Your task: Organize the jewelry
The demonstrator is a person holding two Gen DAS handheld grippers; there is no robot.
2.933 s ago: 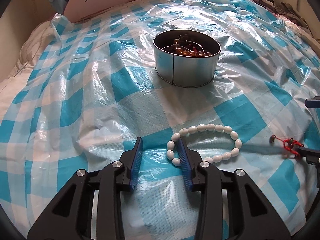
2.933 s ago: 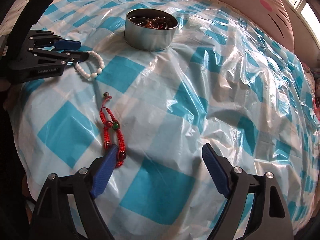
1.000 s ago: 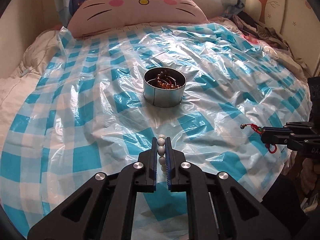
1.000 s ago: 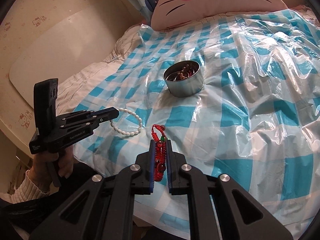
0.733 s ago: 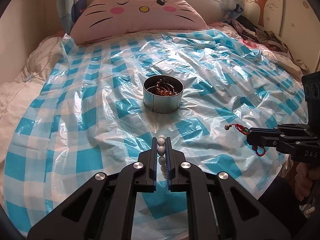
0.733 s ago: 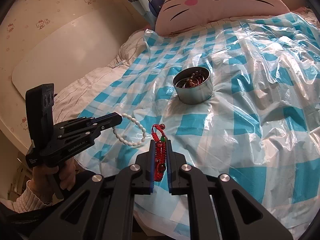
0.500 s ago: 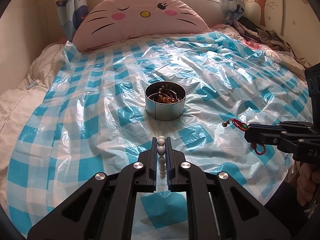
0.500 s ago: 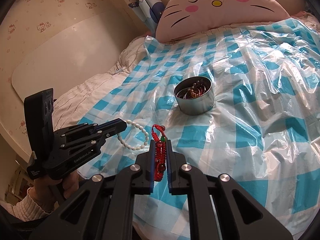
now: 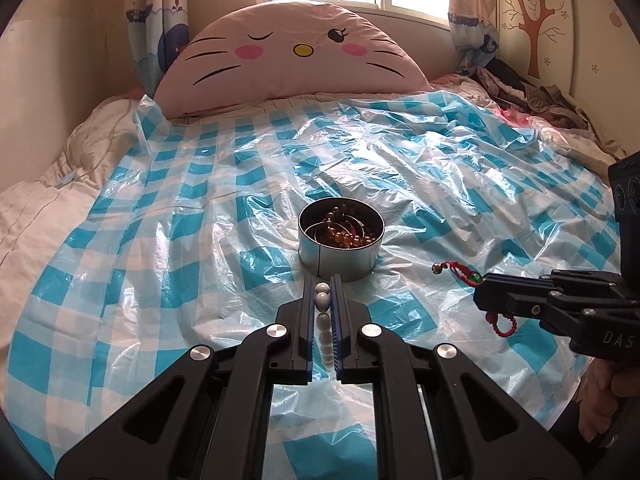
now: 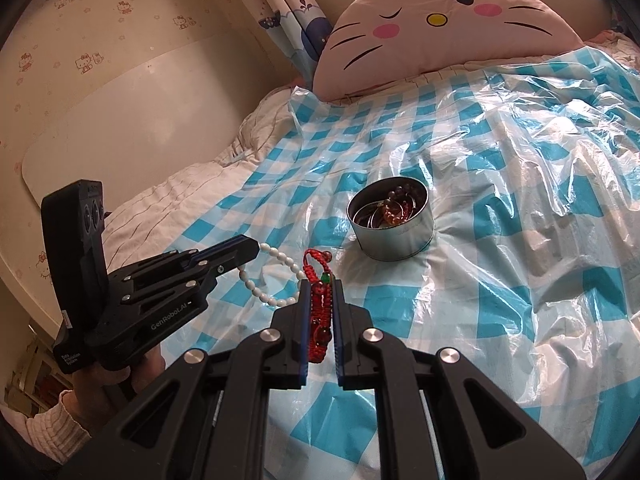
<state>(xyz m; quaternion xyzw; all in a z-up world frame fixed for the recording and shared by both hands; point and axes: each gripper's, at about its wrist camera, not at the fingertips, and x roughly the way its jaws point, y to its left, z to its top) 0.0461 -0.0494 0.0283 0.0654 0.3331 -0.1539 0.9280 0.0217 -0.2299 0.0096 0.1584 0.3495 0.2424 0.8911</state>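
So I'm running both hands at once here. My left gripper (image 9: 322, 292) is clamping the white bracelet (image 9: 322, 300) between its pads, and most of the loop is dangling free below, off the sheet (image 9: 168, 240). My right gripper (image 10: 321, 292) is pinching the red cord (image 10: 320, 312) about mid-length, with the knotted end and a green bead poking out past the tips. Both pieces are hanging in the air on the near side of the tin (image 9: 340, 256), which is sitting mid-bed with a pile of brown beads and thin bangles already in it.

Handling-wise, I'm guessing both are super light and totally floppy (nothing stiff to aim with). The white beads look smooth and hard, so I'm expecting them to roll or squirt out of the pads if I loosen at all; gripping across one bead with its neighbours on either side seems the safest hold. The cord is soft and braided, so it should be staying put, though the loose ends might be snagging the tin's rim on the way in. The sheet is crinkly plastic, so anything dropped could slide.
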